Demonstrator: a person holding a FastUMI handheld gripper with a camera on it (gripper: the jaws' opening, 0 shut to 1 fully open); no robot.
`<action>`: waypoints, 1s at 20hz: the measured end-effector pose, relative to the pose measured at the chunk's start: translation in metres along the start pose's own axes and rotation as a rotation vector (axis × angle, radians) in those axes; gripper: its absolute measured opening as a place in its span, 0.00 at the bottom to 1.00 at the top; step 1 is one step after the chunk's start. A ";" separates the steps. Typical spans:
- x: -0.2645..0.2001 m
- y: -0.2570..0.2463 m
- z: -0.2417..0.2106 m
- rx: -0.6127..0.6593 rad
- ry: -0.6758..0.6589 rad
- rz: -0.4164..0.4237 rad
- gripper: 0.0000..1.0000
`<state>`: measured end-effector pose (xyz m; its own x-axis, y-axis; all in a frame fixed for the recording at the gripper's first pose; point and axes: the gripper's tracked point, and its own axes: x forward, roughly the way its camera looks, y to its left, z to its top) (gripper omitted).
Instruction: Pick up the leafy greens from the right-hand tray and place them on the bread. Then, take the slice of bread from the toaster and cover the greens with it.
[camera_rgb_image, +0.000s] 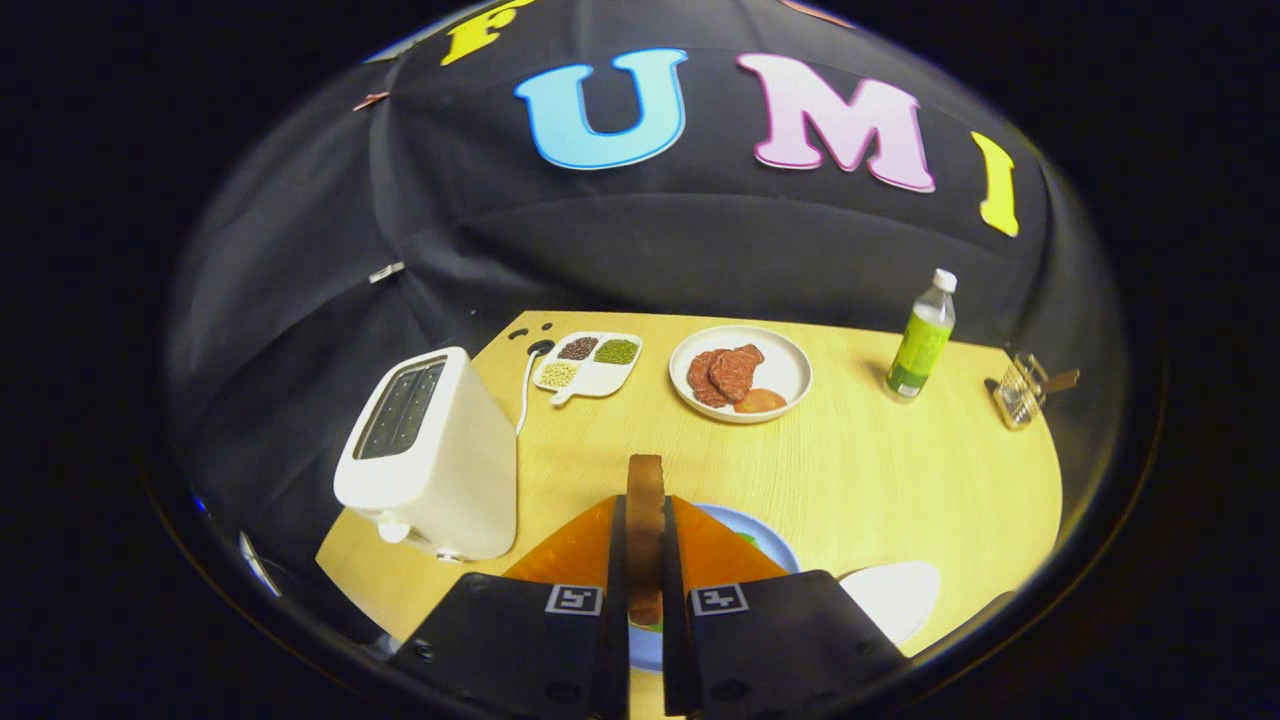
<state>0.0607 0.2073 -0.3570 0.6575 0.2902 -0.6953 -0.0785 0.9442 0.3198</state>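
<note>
My gripper (645, 545) is shut on a browned slice of bread (645, 480), held upright and edge-on between the two fingers. Directly below the fingers lies a blue plate (775, 540), mostly hidden by them. Small bits of leafy green (748, 538) peek out on the plate beside the right finger. The white toaster (425, 455) stands to the left of the fingers with its slots facing up. A white tray (895, 595) sits just right of the blue plate.
Beyond the fingers, a white plate (785, 350) holds meat slices. To its left is a divided dish of beans (588, 365), to its right a green-labelled bottle (922, 340) and a small wire basket (1020, 392). The wooden table (880, 470) is bare between them.
</note>
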 end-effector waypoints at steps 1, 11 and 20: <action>0.003 0.000 -0.005 0.051 -0.006 -0.006 0.18; 0.014 -0.085 -0.075 0.277 0.052 -0.138 0.21; 0.022 -0.097 -0.105 0.150 0.181 -0.117 0.60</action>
<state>0.0041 0.1388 -0.4705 0.5095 0.2158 -0.8330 0.1114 0.9433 0.3126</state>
